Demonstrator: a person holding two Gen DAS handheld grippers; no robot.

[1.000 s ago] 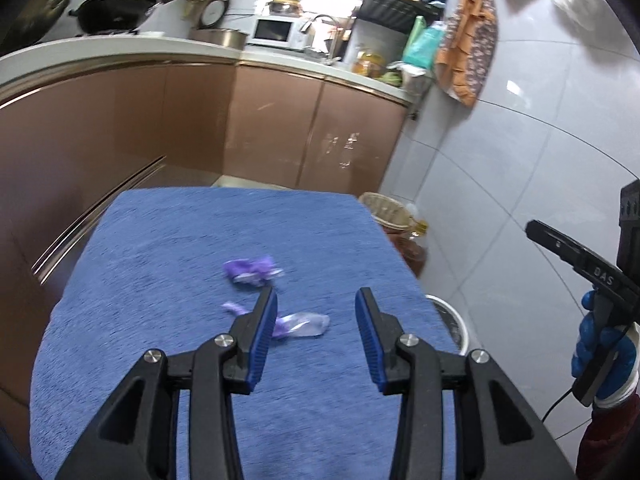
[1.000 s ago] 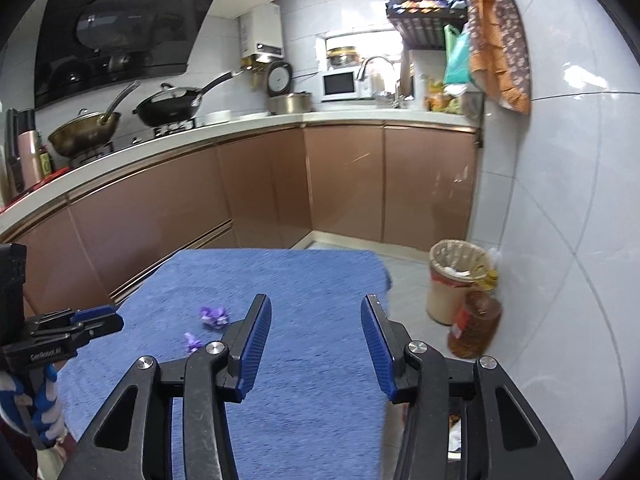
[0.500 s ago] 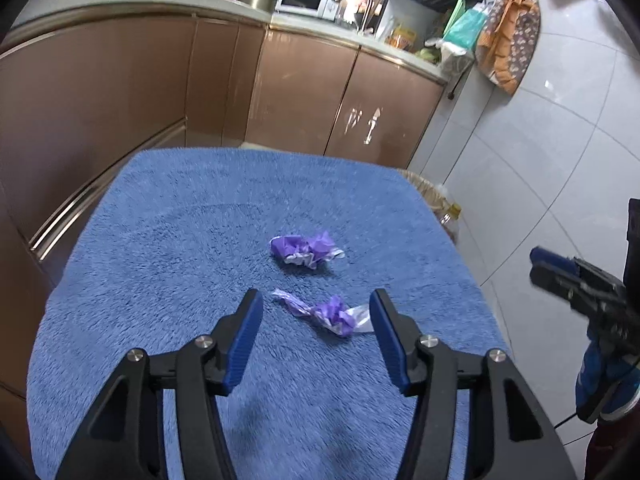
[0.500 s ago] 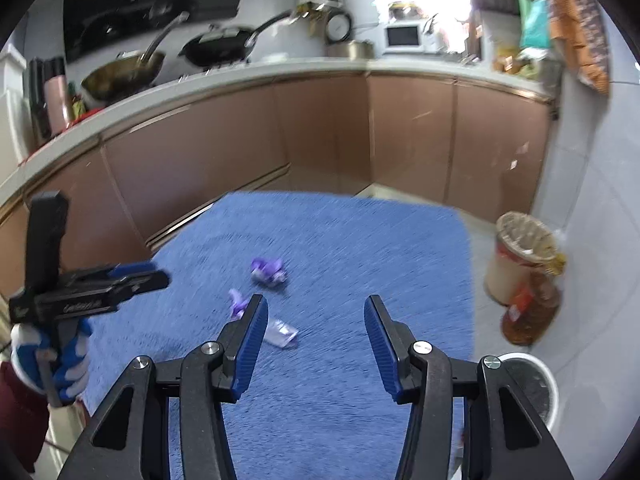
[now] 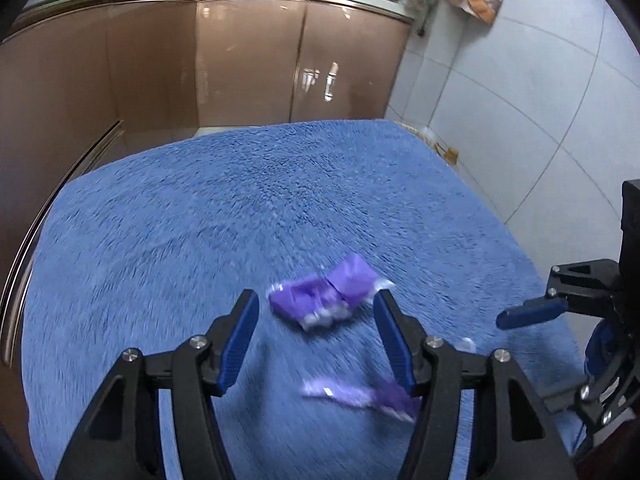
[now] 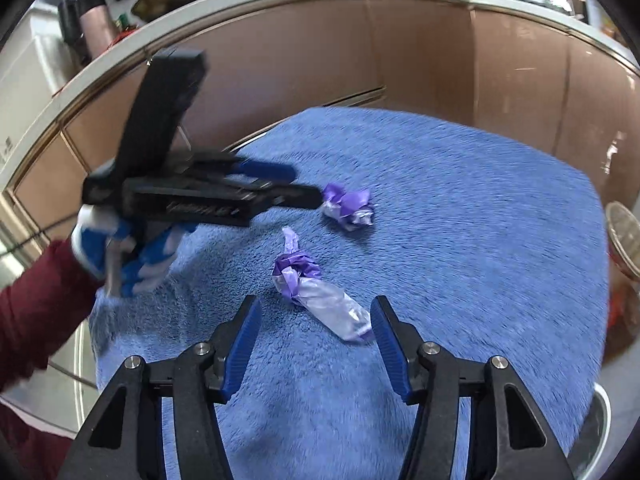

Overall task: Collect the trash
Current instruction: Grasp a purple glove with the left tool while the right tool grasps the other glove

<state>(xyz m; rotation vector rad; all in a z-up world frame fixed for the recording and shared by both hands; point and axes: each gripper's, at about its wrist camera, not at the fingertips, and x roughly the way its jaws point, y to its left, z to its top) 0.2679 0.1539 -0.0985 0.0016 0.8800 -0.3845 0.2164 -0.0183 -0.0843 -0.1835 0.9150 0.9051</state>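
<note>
We have two purple wrappers on the blue towel (image 5: 224, 216), a little apart. The crumpled wrapper (image 5: 326, 298) lies just ahead of our left claw (image 5: 316, 312), framed between its open tips, with its long side running across the gap; nothing presses on it. The twisted wrapper (image 6: 316, 294) lies just ahead of our right claw (image 6: 316, 320), its long axis slanting from far left to near right, the pale end close to the right pad. So each claw has its own piece: left nearer the crumpled one, right nearer the twisted one. In the right view the left claw reaches in from the left, its tip at the crumpled wrapper's edge.

Both claws have just been opening and now stand middling wide, holding nothing. A second ago both views sat higher and flatter, showing the kitchen counter and pans; now they tilt down at the towel, and the wrappers look much larger and closer. A bin (image 6: 624, 236) shows at the right edge.
</note>
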